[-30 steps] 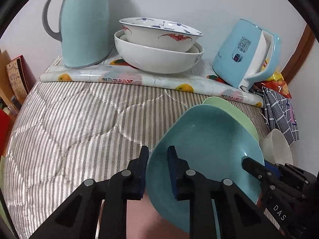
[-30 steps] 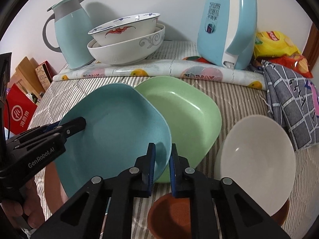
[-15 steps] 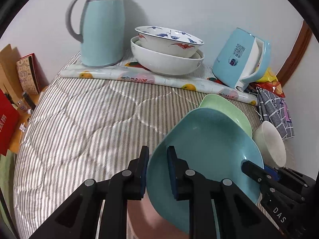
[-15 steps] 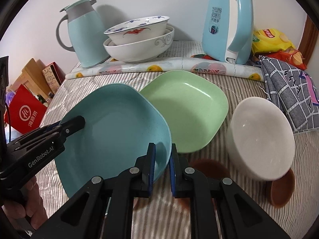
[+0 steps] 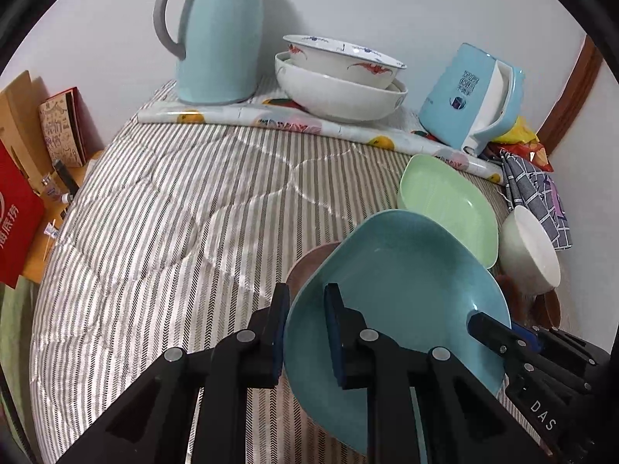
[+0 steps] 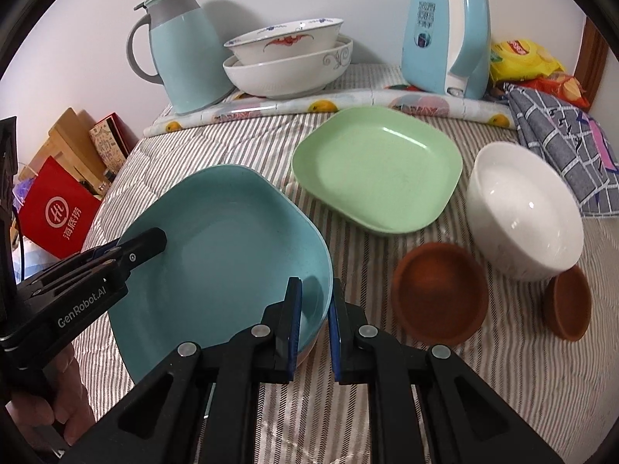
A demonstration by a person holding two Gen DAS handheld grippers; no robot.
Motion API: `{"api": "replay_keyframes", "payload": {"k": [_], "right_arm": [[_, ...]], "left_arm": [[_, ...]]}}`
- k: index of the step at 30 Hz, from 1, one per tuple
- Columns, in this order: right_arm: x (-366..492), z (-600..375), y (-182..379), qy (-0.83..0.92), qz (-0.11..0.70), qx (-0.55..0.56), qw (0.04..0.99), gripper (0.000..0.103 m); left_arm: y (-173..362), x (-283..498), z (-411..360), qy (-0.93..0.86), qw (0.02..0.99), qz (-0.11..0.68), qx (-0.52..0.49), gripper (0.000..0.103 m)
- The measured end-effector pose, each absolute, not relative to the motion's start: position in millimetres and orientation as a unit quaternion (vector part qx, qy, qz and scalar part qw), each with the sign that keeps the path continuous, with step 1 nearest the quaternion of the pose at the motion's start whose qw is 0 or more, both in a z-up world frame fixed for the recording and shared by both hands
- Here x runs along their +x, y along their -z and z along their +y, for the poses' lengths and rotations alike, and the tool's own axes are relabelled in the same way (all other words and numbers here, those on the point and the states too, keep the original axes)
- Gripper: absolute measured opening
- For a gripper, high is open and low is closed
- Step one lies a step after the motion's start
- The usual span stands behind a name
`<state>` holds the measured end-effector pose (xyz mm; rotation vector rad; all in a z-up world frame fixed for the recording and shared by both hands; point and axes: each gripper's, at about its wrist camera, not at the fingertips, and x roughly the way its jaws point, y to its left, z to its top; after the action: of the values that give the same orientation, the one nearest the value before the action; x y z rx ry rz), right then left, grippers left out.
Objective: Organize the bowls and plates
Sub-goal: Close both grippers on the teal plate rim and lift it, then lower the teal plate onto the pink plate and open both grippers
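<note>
A teal square plate (image 5: 402,301) (image 6: 220,263) is held by both grippers above the striped cloth. My left gripper (image 5: 305,301) is shut on its left rim. My right gripper (image 6: 314,297) is shut on its right rim. A pinkish-brown plate (image 5: 309,266) shows just under the teal one. A green square plate (image 6: 379,166) (image 5: 448,205) lies beyond it. A white bowl (image 6: 526,208) (image 5: 530,251) stands to the right, with two small brown bowls (image 6: 437,294) (image 6: 568,301) in front of it.
At the back stand a teal jug (image 6: 182,50), two stacked white bowls (image 6: 290,58) and a blue kettle (image 6: 445,27) on a rolled fruit-print mat (image 6: 309,106). A checked cloth (image 6: 561,143) and snack bags (image 6: 526,62) lie far right. Red boxes (image 6: 58,212) sit off the left edge.
Both grippers have carried the teal plate back and to the left, off the green plate. The green plate, white bowl and brown bowls now lie uncovered.
</note>
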<state>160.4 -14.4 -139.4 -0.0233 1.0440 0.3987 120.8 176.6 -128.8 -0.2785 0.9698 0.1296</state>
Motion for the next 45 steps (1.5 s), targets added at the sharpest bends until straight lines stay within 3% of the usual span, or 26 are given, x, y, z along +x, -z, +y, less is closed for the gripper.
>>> {"api": "replay_keyframes", "payload": {"k": [8, 21, 25, 32, 36, 38, 45], "right_arm": [[159.4, -11.5, 153.4, -0.18, 0.51, -0.011, 0.841, 0.015], [140.8, -14.6, 145.6, -0.198, 0.508, -0.038, 0.837, 0.032], [131.7, -12.4, 143.3, -0.21, 0.508, -0.043, 0.835, 0.039], [122.5, -12.4, 140.6, -0.218, 0.506, -0.043, 0.834, 0.041], [117.8, -13.4, 135.1, -0.229, 0.503, -0.041, 0.832, 0.041], [114.6, -13.1, 134.4, -0.232, 0.501, -0.043, 0.833, 0.041], [99.9, -5.3, 129.5, -0.273, 0.495, -0.035, 0.824, 0.041]], "left_arm": [[137.8, 128.8, 180.0, -0.052, 0.875, 0.462, -0.136, 0.019], [136.4, 128.5, 175.8, -0.053, 0.878, 0.457, -0.133, 0.022], [133.2, 123.3, 175.0, -0.054, 0.879, 0.456, -0.13, 0.033], [126.8, 116.1, 172.0, -0.053, 0.884, 0.446, -0.129, 0.05], [121.8, 109.4, 175.8, -0.056, 0.886, 0.441, -0.133, 0.051], [120.9, 105.3, 178.3, -0.057, 0.887, 0.437, -0.138, 0.057], [122.5, 99.7, 181.0, -0.061, 0.884, 0.44, -0.144, 0.057]]}}
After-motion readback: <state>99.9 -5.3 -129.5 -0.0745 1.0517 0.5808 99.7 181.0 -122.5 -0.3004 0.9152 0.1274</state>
